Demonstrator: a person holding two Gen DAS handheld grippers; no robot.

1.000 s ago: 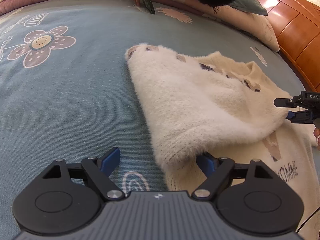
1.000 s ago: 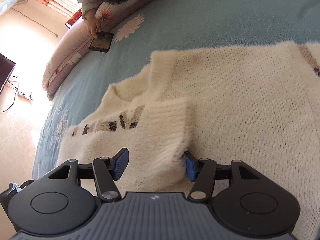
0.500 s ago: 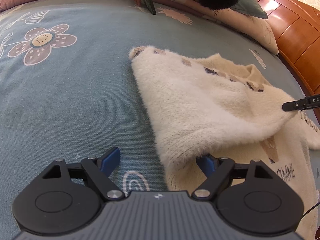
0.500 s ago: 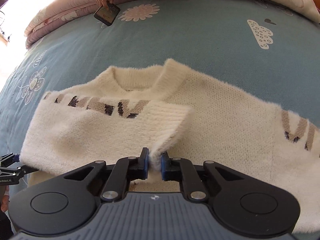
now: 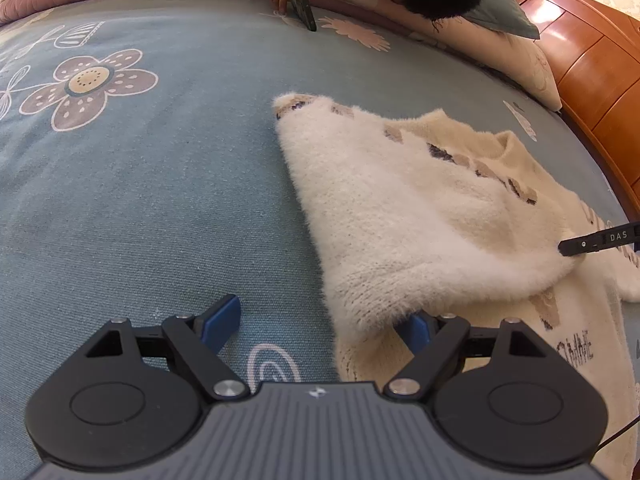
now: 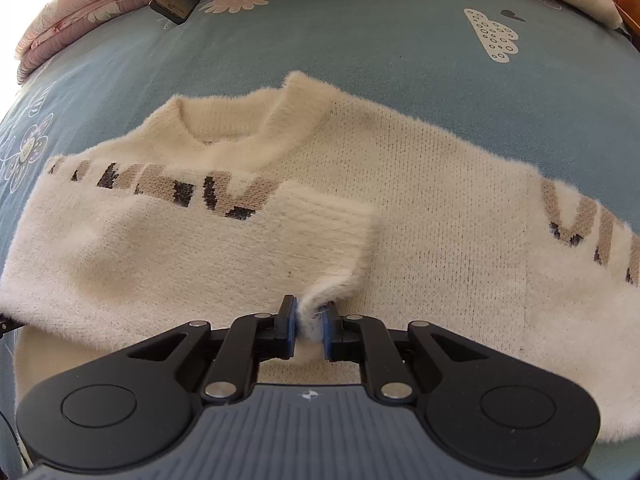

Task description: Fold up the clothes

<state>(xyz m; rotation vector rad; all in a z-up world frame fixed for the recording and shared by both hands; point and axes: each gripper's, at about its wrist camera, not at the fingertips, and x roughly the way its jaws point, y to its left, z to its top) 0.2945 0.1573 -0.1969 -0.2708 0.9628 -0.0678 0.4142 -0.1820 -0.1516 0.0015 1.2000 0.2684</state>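
We have one sleeve [image 6: 208, 240] folded across the sweater [image 6: 440, 208]; right gripper [image 6: 308, 330] pinches its cuff, left gripper [image 5: 316, 326] wide; the other sleeve remains.

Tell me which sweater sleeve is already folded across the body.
The sleeve pinched at its cuff by the right tool; the other sleeve lies spread outward.

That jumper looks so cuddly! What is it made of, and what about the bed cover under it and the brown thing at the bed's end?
The cream fuzzy knitted sweater looks like soft brushed yarn: knit rows show, hairs stand out. The blue flower-printed bed cover seems flat woven cloth, matte. The orange-brown panelled bed board looks like varnished wood: it shines.
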